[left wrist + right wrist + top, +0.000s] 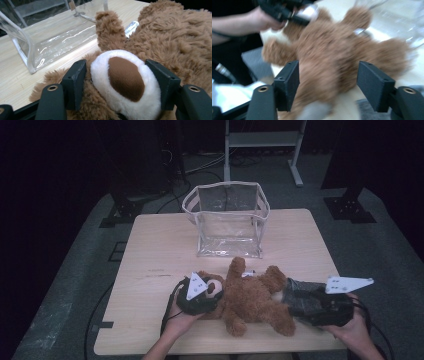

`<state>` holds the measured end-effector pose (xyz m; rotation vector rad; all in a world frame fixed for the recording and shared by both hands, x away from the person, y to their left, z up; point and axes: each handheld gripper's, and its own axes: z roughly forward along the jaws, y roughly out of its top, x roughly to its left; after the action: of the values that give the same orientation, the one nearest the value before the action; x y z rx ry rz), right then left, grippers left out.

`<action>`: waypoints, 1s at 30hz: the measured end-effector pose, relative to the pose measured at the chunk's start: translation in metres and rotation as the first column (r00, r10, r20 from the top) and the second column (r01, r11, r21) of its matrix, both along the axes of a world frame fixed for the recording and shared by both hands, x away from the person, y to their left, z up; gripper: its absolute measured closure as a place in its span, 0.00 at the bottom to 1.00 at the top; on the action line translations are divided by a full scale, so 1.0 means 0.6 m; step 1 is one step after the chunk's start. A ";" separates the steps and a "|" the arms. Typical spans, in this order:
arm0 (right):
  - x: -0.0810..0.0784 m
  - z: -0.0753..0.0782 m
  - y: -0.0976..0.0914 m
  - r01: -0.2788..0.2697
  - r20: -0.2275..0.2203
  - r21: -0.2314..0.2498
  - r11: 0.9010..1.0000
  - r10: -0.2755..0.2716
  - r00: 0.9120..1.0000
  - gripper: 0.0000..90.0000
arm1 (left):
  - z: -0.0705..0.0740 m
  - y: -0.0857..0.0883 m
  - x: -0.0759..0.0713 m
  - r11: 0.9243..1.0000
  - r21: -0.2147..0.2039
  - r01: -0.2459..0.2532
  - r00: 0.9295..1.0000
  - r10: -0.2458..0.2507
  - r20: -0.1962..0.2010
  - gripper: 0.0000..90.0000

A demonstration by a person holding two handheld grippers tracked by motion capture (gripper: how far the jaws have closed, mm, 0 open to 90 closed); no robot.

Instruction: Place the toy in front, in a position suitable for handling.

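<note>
Brown teddy bear [252,300] flat on its back at near edge of wooden table [150,250], limbs splayed, not yet lifted. White muzzle [125,82] bracketed by left gripper [200,295], one pad on each side, touching or nearly touching the plush; no squeeze visible in the fur, so read as loose around the snout, not clamped. Bear's torso and one leg ahead of right gripper [328,82], jaws wide apart, a gap on each side, nothing held; view blurred. Clear plastic bag [227,220] upright beyond the bear, past both gripper tips, mouth open upward, nothing visible inside. Judgement: likely bagging of the bear, at grasp stage only. Left to do: firm hold at both ends, lift, carry forward, lower into the bag's open top.
</note>
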<state>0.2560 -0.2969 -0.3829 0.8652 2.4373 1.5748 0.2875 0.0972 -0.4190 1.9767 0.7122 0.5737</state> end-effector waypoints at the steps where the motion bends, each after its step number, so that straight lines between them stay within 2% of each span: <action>1: 0.004 0.005 -0.010 0.033 0.012 0.000 0.999 -0.033 0.999 0.34 | -0.001 0.000 -0.002 1.000 -0.001 0.000 1.000 0.000 0.001 0.39; 2: 0.010 0.008 -0.019 0.071 0.030 -0.014 0.997 -0.070 0.997 0.34 | -0.001 0.000 -0.004 1.000 -0.001 -0.001 1.000 0.001 0.002 0.38; 3: 0.028 0.006 -0.037 0.125 0.038 -0.039 0.991 -0.124 0.992 0.34 | -0.001 0.001 -0.005 1.000 0.003 0.002 1.000 -0.002 0.003 0.38; 4: 0.028 0.006 -0.037 0.125 0.038 -0.039 0.991 -0.124 0.992 0.34 | -0.002 0.001 -0.006 1.000 0.004 0.004 1.000 -0.004 0.002 0.38; 5: 0.039 0.000 -0.045 0.144 0.028 -0.048 0.988 -0.143 0.989 0.34 | -0.002 0.001 -0.006 1.000 0.006 0.005 1.000 -0.005 0.004 0.37; 6: 0.060 -0.015 -0.054 0.174 0.021 -0.112 0.978 -0.173 0.985 0.35 | -0.002 0.001 -0.007 1.000 0.010 0.008 1.000 -0.008 0.006 0.37; 7: 0.070 -0.026 -0.057 0.184 0.008 -0.142 0.973 -0.185 0.983 0.35 | -0.002 0.001 -0.007 1.000 0.010 0.008 1.000 -0.008 0.006 0.36; 8: 0.070 -0.026 -0.057 0.184 0.008 -0.142 0.973 -0.185 0.983 0.35 | -0.001 0.001 -0.007 1.000 0.012 0.010 1.000 -0.010 0.007 0.36; 9: 0.080 -0.037 -0.059 0.190 -0.017 -0.159 0.969 -0.195 0.981 0.35 | -0.001 0.001 -0.006 1.000 0.014 0.012 1.000 -0.013 0.008 0.36; 10: 0.096 -0.057 -0.059 0.188 -0.049 -0.205 0.961 -0.202 0.978 0.38 | -0.001 0.001 -0.006 1.000 0.016 0.014 1.000 -0.014 0.009 0.35; 11: 0.096 -0.057 -0.059 0.188 -0.049 -0.205 0.961 -0.202 0.978 0.38 | -0.001 0.001 -0.006 1.000 0.015 0.015 1.000 -0.015 0.010 0.35; 13: 0.114 -0.083 -0.050 0.173 -0.067 -0.268 0.948 -0.198 0.978 0.38 | -0.002 0.002 -0.007 1.000 0.022 0.022 1.000 -0.022 0.013 0.35; 15: 0.118 -0.088 -0.049 0.171 -0.068 -0.277 0.946 -0.197 0.978 0.39 | -0.002 0.001 -0.007 0.999 0.023 0.025 1.000 -0.025 0.015 0.34; 17: 0.134 -0.107 -0.046 0.156 -0.084 -0.318 0.935 -0.191 0.978 0.41 | -0.001 0.001 -0.009 0.999 0.036 0.037 0.999 -0.038 0.021 0.34; 19: 0.141 -0.116 -0.046 0.146 -0.097 -0.330 0.932 -0.188 0.977 0.42 | -0.001 0.000 -0.009 0.998 0.039 0.039 0.999 -0.040 0.023 0.34; 20: 0.141 -0.116 -0.046 0.146 -0.097 -0.330 0.932 -0.188 0.977 0.42 | -0.001 0.000 -0.009 0.998 0.039 0.039 0.999 -0.040 0.023 0.34; 21: 0.144 -0.123 -0.044 0.147 -0.097 -0.348 0.926 -0.192 0.977 0.43 | -0.001 0.000 -0.010 0.998 0.040 0.041 0.999 -0.042 0.024 0.34; 24: 0.147 -0.130 -0.044 0.146 -0.088 -0.357 0.923 -0.189 0.978 0.43 | -0.002 0.000 -0.009 0.998 0.039 0.043 0.999 -0.043 0.021 0.34; 25: 0.148 -0.136 -0.042 0.141 -0.070 -0.367 0.920 -0.178 0.982 0.45 | -0.002 0.000 -0.009 0.998 0.041 0.045 0.999 -0.046 0.022 0.34; 29: 0.147 -0.143 -0.038 0.145 -0.067 -0.376 0.915 -0.183 0.981 0.48 | -0.001 0.000 -0.009 0.998 0.048 0.047 0.999 -0.049 0.022 0.34; 30: 0.146 -0.143 -0.038 0.149 -0.063 -0.385 0.911 -0.187 0.980 0.51 | -0.001 0.000 -0.010 0.998 0.047 0.047 0.999 -0.048 0.022 0.34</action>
<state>0.3438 -0.3197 -0.4685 1.0613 2.5279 0.9761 0.2817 0.0970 -0.4197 2.0214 0.6410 0.5875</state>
